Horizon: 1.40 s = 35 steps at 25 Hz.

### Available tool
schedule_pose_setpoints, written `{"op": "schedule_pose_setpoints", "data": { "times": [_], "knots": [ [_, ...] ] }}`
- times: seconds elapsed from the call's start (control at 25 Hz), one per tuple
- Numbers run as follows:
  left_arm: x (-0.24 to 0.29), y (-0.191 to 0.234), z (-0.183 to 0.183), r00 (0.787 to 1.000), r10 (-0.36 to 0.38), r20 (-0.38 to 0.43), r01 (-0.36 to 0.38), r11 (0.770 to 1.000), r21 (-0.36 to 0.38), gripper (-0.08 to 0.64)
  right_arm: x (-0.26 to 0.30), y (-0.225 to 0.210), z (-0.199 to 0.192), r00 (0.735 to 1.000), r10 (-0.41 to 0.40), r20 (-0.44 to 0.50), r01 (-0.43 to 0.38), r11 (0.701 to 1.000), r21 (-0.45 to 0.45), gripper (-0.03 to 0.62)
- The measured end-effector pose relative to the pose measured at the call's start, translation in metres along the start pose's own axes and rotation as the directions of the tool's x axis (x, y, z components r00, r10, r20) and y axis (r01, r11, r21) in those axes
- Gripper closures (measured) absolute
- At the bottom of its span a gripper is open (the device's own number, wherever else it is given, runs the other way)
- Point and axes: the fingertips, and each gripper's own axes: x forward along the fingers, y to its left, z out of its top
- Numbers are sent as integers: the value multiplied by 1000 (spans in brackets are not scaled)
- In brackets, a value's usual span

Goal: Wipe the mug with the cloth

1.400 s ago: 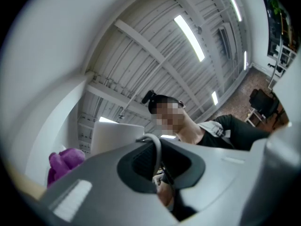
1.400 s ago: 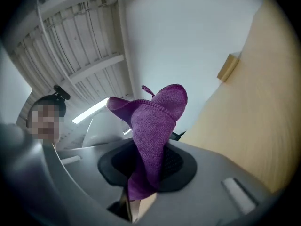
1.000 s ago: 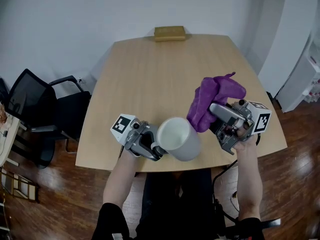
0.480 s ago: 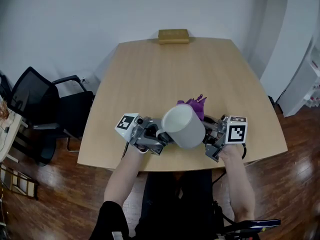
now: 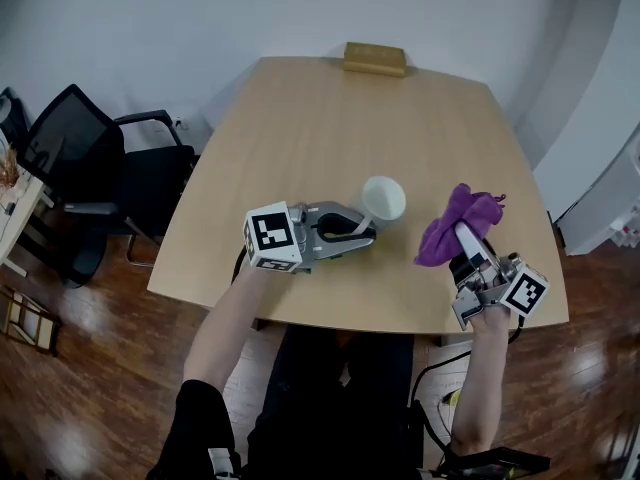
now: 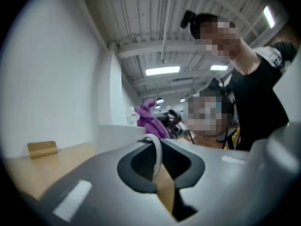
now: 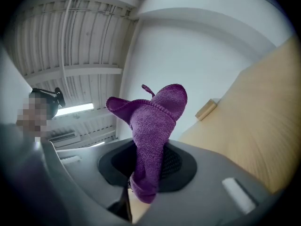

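1. Your left gripper point(image 5: 362, 230) is nearly closed. Its jaws are clamped on the handle point(image 6: 158, 153) of the white mug point(image 5: 383, 199), and the left gripper view shows the thin white loop pinched between them.
2. The mug stands upright, mouth up, about mid-width on the table point(image 5: 300, 128) and toward your near edge. Whether its base rests on the tabletop cannot be confirmed.
3. Your right gripper point(image 5: 463, 236) is closed on the purple cloth point(image 5: 455, 223). The right gripper view shows one fold trapped between the jaws, with the rest bunched above them.
4. The cloth sits to the right of the mug and does not touch it.
5. A small tan box point(image 5: 375, 58) lies at the table's far edge.
6. A black chair point(image 5: 80, 158) stands off the table's left side.
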Motion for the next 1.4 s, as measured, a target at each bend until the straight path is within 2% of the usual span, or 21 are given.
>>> {"op": "schedule_pose_setpoints", "data": {
  "times": [0.08,0.16,0.24,0.28,0.36,0.44,0.48,0.56,0.68,0.76,0.84,1.0,1.2,1.28,1.4],
  "knots": [
    [4,3,-31,988,44,-151,-29,994,105,523,-4,-4,0,1000,-14,1,14,1000,-9,503],
    [6,4,-49,961,93,-261,-38,978,207,523,-6,-9,1,999,-36,1,36,999,-24,503],
    [9,2,-56,941,132,-312,-40,958,285,522,-10,-14,2,998,-57,1,57,998,-32,503],
    [10,1,-56,940,138,-311,-42,954,297,522,-12,-17,2,998,-65,2,65,997,-30,503],
    [12,0,-53,958,112,-265,-47,970,238,522,-16,-21,1,997,-74,2,74,997,-20,503],
    [12,0,-48,979,54,-198,-36,995,90,522,-18,-23,1,997,-76,2,76,997,-13,503],
    [10,1,-46,985,28,-169,-27,1000,11,522,-19,-22,0,997,-75,0,75,997,-12,503],
    [3,8,-43,992,-1,-126,-13,994,-109,520,-17,-22,-3,997,-72,-12,72,997,-15,503],
    [-13,20,-48,992,-31,-119,8,981,-194,518,-11,-24,-12,996,-79,-51,78,997,-29,503],
    [-22,26,-52,990,-36,-134,9,980,-201,517,-7,-28,-18,994,-85,-73,83,996,-31,503],
    [-29,35,-57,984,1,-179,-33,983,-179,513,-4,-33,-19,993,-87,-85,86,996,-25,503],
    [-42,50,-73,941,101,-323,-138,986,-94,432,5,-37,-21,991,-84,-106,81,996,-25,503],
    [-57,45,-78,902,186,-389,-209,978,-18,413,10,-35,-26,989,-85,-121,81,996,-38,503],
    [-61,43,-76,900,210,-382,-233,972,-14,411,11,-33,-28,990,-70,-125,67,997,-28,503],
    [-57,37,-71,910,217,-354,-250,967,-49,408,12,-32,-29,990,-67,-123,64,998,-27,503]
  ]
}}
